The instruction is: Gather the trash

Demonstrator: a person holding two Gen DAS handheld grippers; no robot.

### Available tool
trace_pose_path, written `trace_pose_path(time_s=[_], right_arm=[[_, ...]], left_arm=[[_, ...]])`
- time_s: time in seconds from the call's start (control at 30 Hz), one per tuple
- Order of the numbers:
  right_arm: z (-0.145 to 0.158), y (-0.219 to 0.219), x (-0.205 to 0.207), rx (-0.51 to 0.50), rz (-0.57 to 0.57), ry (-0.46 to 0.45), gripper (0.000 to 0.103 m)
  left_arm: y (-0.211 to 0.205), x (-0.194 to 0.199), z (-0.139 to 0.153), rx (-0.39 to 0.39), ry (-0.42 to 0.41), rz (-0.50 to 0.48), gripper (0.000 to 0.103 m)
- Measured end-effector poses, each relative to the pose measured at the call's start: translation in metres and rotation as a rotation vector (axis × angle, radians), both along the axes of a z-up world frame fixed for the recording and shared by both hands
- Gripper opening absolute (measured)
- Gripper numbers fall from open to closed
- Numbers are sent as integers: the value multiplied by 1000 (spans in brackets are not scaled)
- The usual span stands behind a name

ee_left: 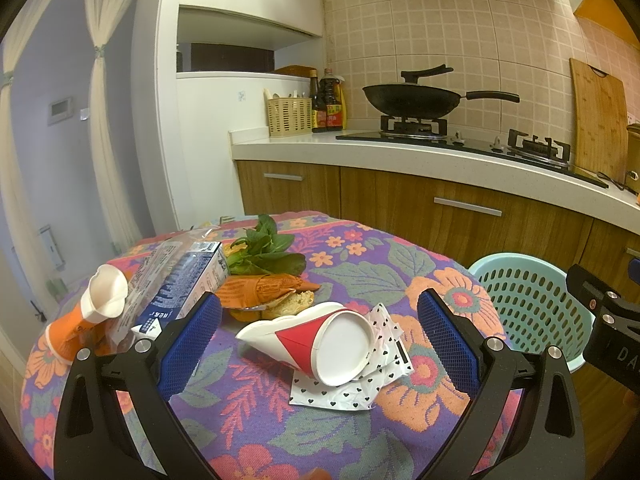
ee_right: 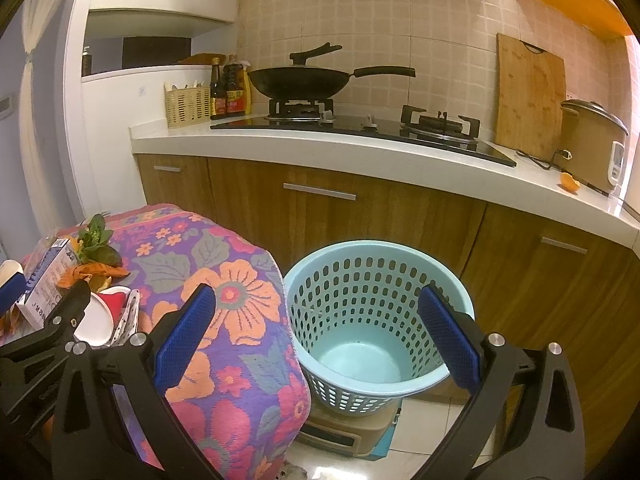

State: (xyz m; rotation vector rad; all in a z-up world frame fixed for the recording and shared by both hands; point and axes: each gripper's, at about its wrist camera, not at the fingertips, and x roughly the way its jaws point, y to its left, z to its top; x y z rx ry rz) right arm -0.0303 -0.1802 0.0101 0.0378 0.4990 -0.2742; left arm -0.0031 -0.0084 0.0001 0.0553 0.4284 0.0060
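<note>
Left gripper fingers wide apart, empty, framing the crushed red-and-white paper cup on its side atop a heart-print wrapper, near edge of the floral surface. Right gripper likewise spread, empty, poised over the blue basket, right of the surface. Advice: lower the left fingers astride the cup body, close gently on the flattened sides, avoid snagging the wrapper. Carton and orange wrapper wait farther left.

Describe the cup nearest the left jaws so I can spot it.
On the flowered tablecloth, in front of the food scraps, a crushed paper cup lies on its side on a heart-dotted white wrapper. It is red and white; the other cup is orange.
</note>
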Motion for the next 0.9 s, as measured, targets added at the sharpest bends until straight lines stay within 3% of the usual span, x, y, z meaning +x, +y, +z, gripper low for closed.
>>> trace_pose_path(time_s=[0.53,0.77,0.9], right_arm=[[-2,3,0,-16,14,1,96],[-1,14,9,-14,79,-3,91],[0,31,18,21,190,5,87]], left_arm=[[2,-3,2,-23,11,-2,95],[41,-14,9,-66,51,-26,95],[78,-19,17,-110,86,-48,94]])
